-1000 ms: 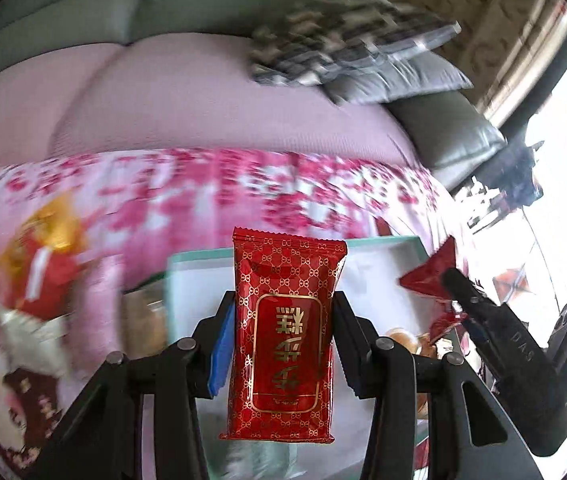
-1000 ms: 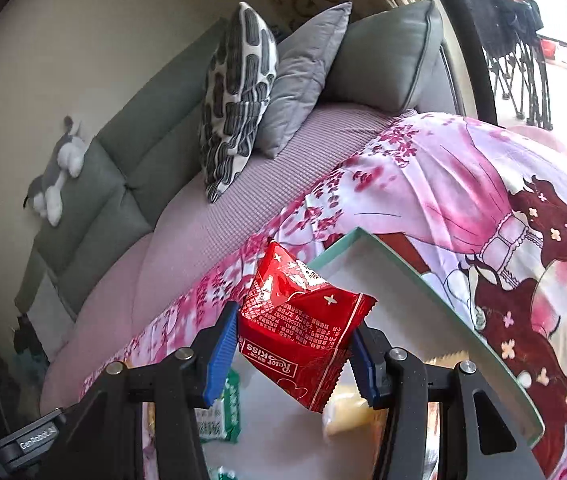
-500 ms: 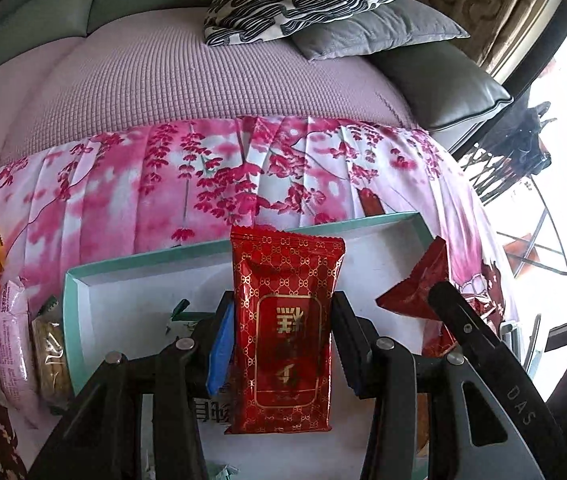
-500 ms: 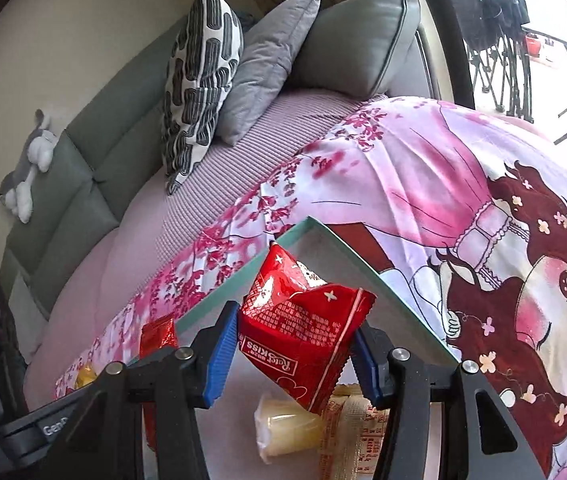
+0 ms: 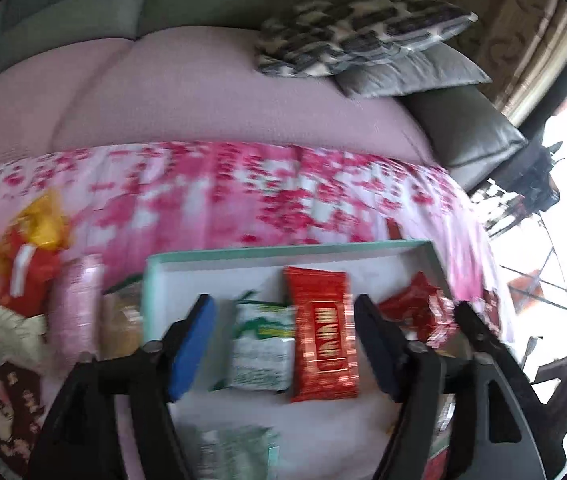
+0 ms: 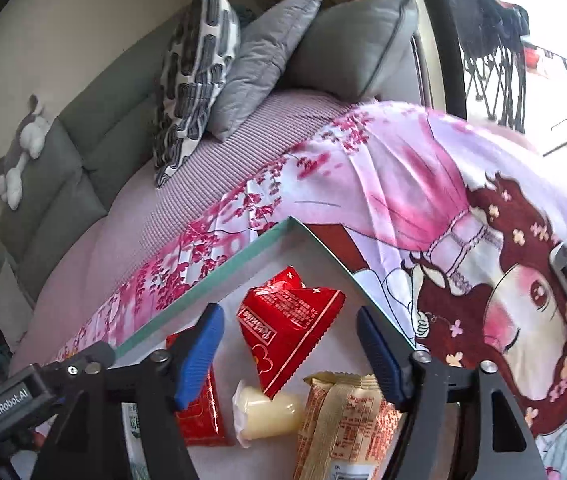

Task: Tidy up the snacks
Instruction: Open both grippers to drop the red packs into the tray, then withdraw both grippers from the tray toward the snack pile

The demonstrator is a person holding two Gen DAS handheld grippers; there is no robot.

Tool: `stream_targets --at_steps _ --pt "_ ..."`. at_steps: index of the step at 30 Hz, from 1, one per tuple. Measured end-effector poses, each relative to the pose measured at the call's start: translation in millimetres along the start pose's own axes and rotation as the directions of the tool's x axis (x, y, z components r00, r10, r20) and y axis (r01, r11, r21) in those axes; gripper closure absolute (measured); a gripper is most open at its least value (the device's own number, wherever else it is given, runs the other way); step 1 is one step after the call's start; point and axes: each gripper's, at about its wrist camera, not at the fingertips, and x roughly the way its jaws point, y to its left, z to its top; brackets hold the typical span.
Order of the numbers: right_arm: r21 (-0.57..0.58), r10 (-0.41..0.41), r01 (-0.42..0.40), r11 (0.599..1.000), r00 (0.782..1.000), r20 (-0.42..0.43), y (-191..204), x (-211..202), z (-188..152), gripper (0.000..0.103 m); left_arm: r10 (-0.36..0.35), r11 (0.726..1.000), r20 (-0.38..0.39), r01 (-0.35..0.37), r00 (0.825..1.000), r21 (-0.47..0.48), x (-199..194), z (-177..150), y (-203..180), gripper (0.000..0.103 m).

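A: Where are the snacks, and what do my grippers do?

B: My left gripper [image 5: 283, 344] is spread wide and holds nothing. The long red packet [image 5: 323, 332] lies flat in the tray [image 5: 283, 250], beside the white and green packet [image 5: 261, 346]. My right gripper [image 6: 289, 354] is also spread and empty. The red triangular packet [image 6: 289, 320] lies near the far right corner of the tray [image 6: 219, 276], and its lower tip rests over the yellow jelly cup [image 6: 269, 412].

A: What can go wrong from here?

B: I think the blue pads are close to both packets. If I pull away at an angle, a finger can catch a foil edge and drag the packet out of its place. The triangular one looks unstable on the cup, so it may slide.

A: What is around?

B: More snacks wait on the floral sheet [image 5: 243, 200] at the left edge of the tray: a pink packet [image 5: 79, 304] and a red and yellow bag [image 5: 31, 256]. The left view is blurred. The tray wall stands between them and my left gripper.
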Motion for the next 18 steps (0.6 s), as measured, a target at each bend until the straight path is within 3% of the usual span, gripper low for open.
stream_targets --at_steps 6,7,14,16,18 --pt "-0.118 -0.041 0.041 0.992 0.999 0.003 26.5 -10.2 -9.2 0.001 0.096 0.994 0.051 -0.093 0.994 -0.050 -21.2 -10.5 39.3 0.019" --pt "-0.121 -0.037 0.037 0.992 0.999 0.000 28.4 -10.3 -11.0 0.000 0.106 0.993 0.059 -0.102 0.993 -0.058 -24.2 -12.8 44.5 0.014" --pt "-0.204 -0.004 0.004 0.979 1.000 0.000 59.7 -12.9 -25.1 0.000 0.173 0.979 0.111 -0.159 0.979 -0.126 -41.1 -36.8 86.0 0.013" --pt "-0.217 0.008 -0.008 0.976 1.000 0.001 67.7 -14.0 -28.5 0.000 0.190 0.974 0.115 -0.172 0.975 -0.146 -44.2 -41.1 96.8 0.004" --pt "-0.238 0.014 -0.013 0.971 1.000 0.006 74.5 -14.6 -30.9 0.000 0.208 0.968 0.124 -0.186 0.970 -0.168 -47.8 -45.3 108.1 0.002"
